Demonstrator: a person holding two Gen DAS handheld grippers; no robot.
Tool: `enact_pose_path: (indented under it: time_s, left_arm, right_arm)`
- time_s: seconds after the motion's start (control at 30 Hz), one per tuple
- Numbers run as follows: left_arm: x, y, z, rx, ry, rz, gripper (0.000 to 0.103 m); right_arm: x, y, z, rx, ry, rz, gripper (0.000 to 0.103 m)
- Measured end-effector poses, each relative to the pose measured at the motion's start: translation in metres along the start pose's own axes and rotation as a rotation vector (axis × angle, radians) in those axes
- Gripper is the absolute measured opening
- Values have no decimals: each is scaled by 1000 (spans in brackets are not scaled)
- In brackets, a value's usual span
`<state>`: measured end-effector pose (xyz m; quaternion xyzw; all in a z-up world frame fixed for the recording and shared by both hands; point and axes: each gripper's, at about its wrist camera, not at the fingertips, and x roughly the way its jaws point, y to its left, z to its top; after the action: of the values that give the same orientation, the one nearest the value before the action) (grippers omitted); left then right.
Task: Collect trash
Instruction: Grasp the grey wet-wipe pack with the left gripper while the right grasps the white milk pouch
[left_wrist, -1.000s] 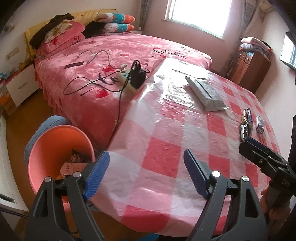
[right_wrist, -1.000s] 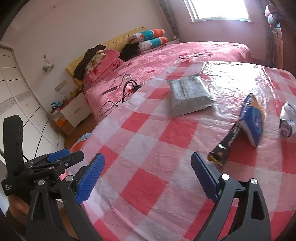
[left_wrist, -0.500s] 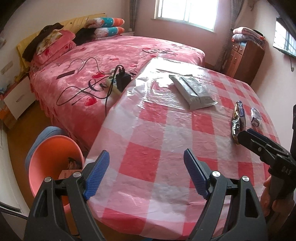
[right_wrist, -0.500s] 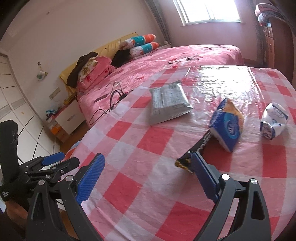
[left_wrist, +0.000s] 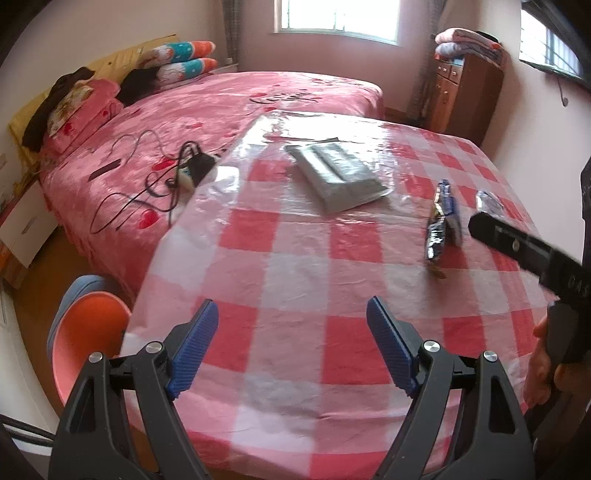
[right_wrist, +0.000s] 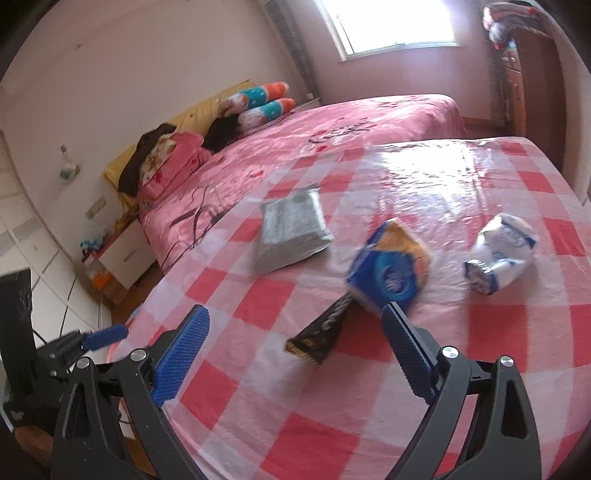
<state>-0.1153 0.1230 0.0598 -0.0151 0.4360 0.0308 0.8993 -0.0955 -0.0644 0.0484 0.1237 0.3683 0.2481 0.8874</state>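
From the left wrist view, the left gripper (left_wrist: 291, 347) hangs with its blue fingers spread wide and nothing between them, above the near edge of the table (left_wrist: 295, 266) with its red-and-white checked cloth. The trash lies far right on the cloth: a dark snack wrapper (left_wrist: 436, 236) touching a blue packet (left_wrist: 451, 210), with a white wrapper (left_wrist: 489, 201) just behind. The right gripper (left_wrist: 528, 251) juts in from the right edge and covers part of the white wrapper; its fingers are cut off from this side, so their spacing cannot be told here. A grey parcel (left_wrist: 336, 175) lies mid-table. An orange bin (left_wrist: 86, 339) sits on the floor to the left, half hidden behind the table edge and the left gripper, its contents out of sight. A charger and cables (left_wrist: 192, 168) lie on the pink bed (left_wrist: 207, 110).

From the right wrist view, the right gripper (right_wrist: 295, 354) is spread wide and empty, low over the cloth. The dark wrapper (right_wrist: 321, 338) lies between its fingers, without visible contact, and the blue packet (right_wrist: 389, 273) leans over the wrapper's far end, blurred. The white wrapper (right_wrist: 498, 254) lies well to the right, the grey parcel (right_wrist: 291, 229) further back. The left gripper (right_wrist: 99, 338) shows only a blurred blue tip at the left edge
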Motion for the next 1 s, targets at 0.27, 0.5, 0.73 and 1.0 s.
enact_pose_path:
  time_s: [0.27,0.5,0.73,1.0]
  left_arm:
    - [10,-23,17,-1,24,-62,83]
    - [27,-40,48,-29,16,-110,83]
    - [64,-46,84,-109,34,-139,83]
    - [110,-51,122,-171,56,-146,83]
  right_arm:
    - [-21,-55,17,159,-75,-56,93]
    - [-27,-104,28,281,-98,-136,93]
    - [-13,-149,34,370,-44,-210,79]
    - [7,-148,41,338,-6,-214,77]
